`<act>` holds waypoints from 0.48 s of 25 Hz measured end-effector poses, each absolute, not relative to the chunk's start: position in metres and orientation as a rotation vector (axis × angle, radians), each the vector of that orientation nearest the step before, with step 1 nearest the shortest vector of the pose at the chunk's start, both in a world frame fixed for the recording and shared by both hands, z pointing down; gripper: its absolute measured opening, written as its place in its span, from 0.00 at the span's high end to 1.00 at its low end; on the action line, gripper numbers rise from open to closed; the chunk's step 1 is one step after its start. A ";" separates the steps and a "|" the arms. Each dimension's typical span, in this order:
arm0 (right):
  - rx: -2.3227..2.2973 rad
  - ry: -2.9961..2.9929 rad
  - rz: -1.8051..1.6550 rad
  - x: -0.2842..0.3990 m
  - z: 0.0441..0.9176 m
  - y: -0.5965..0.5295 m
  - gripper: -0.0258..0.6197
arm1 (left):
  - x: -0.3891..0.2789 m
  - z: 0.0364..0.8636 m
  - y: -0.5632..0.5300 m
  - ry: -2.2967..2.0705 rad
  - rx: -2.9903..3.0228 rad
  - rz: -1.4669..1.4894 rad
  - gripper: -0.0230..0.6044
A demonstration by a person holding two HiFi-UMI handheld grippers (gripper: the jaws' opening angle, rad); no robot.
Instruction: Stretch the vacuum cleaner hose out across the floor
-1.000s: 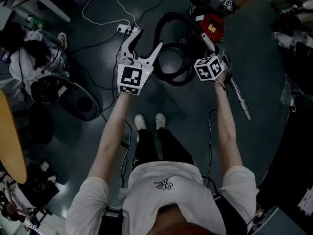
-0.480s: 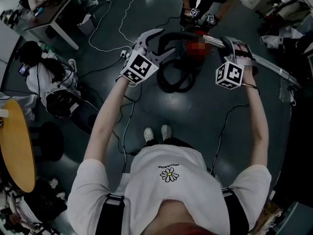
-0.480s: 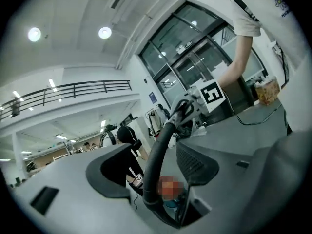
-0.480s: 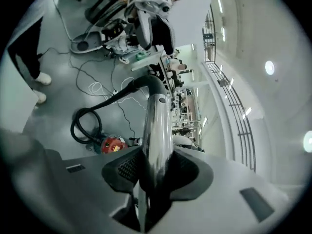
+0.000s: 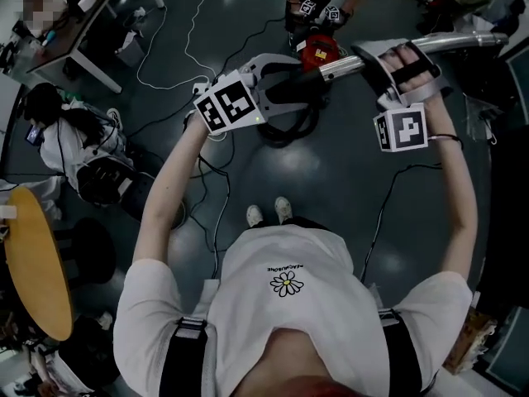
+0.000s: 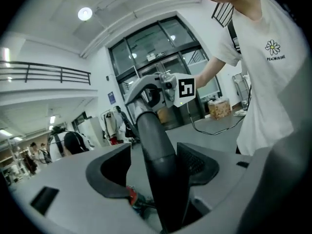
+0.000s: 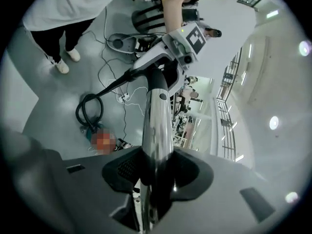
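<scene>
In the head view my right gripper (image 5: 382, 63) is shut on the chrome wand (image 5: 459, 41), held up about level and pointing right. The right gripper view shows the wand (image 7: 158, 116) pinched between the pads of that gripper (image 7: 157, 167). My left gripper (image 5: 289, 77) is open, its jaws straddling the black hose grip (image 5: 310, 81) left of the wand. In the left gripper view the black tube (image 6: 156, 145) runs between the fingers of the left gripper (image 6: 153, 160), with a gap on the left side. The hose (image 5: 289, 126) lies coiled on the floor by the red vacuum body (image 5: 318, 50).
Another person with grippers stands just behind the vacuum (image 5: 318, 7). A white power strip and cables (image 5: 202, 85) lie on the floor at left. A desk (image 5: 91, 23), bags and a chair (image 5: 91, 151) and a round yellow table (image 5: 33, 263) line the left side.
Both grippers have risen. The right one has lifted the wand off the floor and rolled it level. The left one has swung right and now has the black hose grip between its jaws.
</scene>
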State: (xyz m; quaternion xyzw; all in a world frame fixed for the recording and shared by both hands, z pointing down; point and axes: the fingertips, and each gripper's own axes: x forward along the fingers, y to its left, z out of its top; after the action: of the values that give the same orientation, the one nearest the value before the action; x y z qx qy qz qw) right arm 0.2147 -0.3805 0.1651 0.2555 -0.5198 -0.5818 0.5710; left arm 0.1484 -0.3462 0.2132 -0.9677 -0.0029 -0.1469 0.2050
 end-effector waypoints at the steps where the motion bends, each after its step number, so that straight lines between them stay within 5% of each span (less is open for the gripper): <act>1: 0.588 -1.204 -1.395 0.209 0.162 -0.376 0.70 | 0.153 0.219 -0.337 -0.067 -2.699 -0.464 0.52; 6: 0.532 -1.111 -1.529 0.196 0.159 -0.362 0.70 | 0.165 0.256 -0.277 -0.446 -2.795 -0.722 0.56; 12: 0.556 -1.221 -1.533 0.184 0.166 -0.363 0.70 | 0.169 0.234 -0.236 -0.637 -3.220 -0.384 0.69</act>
State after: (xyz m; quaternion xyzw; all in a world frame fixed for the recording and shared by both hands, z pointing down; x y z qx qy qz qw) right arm 0.1839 -0.3628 0.1662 0.2324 -0.5103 -0.6406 0.5246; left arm 0.1693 -0.2362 0.2340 -0.9711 -0.1920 -0.1158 -0.0816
